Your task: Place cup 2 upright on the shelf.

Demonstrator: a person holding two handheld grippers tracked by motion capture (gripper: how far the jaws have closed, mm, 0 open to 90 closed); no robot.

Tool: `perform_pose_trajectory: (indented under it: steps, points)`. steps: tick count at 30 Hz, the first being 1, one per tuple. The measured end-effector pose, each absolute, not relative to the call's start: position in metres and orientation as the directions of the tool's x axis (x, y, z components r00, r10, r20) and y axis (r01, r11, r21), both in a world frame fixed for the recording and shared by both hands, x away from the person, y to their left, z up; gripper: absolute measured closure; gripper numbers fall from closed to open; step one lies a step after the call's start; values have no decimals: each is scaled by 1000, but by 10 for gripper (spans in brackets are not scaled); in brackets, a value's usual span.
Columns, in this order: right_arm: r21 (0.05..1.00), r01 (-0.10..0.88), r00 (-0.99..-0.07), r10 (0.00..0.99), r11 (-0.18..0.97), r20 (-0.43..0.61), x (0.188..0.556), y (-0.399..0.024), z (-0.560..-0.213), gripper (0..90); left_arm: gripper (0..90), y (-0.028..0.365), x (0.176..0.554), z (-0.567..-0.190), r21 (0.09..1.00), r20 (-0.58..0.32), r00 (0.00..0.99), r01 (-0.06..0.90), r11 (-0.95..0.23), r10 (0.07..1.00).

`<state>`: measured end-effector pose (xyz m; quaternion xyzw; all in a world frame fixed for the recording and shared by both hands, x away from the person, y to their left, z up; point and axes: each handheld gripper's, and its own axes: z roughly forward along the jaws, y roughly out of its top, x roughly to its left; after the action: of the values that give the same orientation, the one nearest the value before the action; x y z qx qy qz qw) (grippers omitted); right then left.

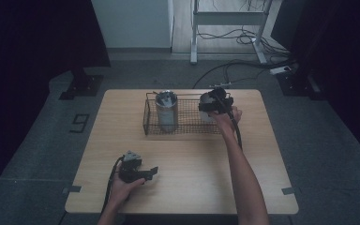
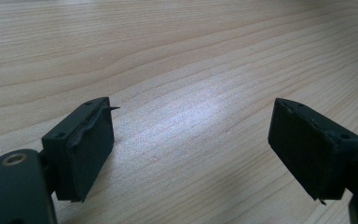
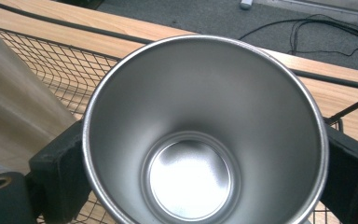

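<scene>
Your right gripper [image 1: 214, 106] clamps a steel cup [image 3: 205, 135] over the wire basket [image 1: 151, 123]; lower, then release, while your left gripper [image 1: 145, 173] rests open-jawed, empty.

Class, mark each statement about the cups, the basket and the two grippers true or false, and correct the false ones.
1. The right gripper grips a steel cup. True.
2. That cup is full of water. False: it is empty.
3. The left gripper holds a cup. False: nothing is between its jaws; it is over bare table.
4. A second cup stands in the wire basket. True.
5. The basket is on the floor. False: it is on the table.
</scene>
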<state>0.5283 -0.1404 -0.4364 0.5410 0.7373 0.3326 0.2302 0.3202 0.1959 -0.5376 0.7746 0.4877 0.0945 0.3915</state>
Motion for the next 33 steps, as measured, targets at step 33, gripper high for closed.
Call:
perform_pose_trajectory:
  steps: [33]
  points:
    - [661,706,-314,949,253,-28,542,-132,-465,66,147,193,320,-540,692,-231,512,684,-230,827]
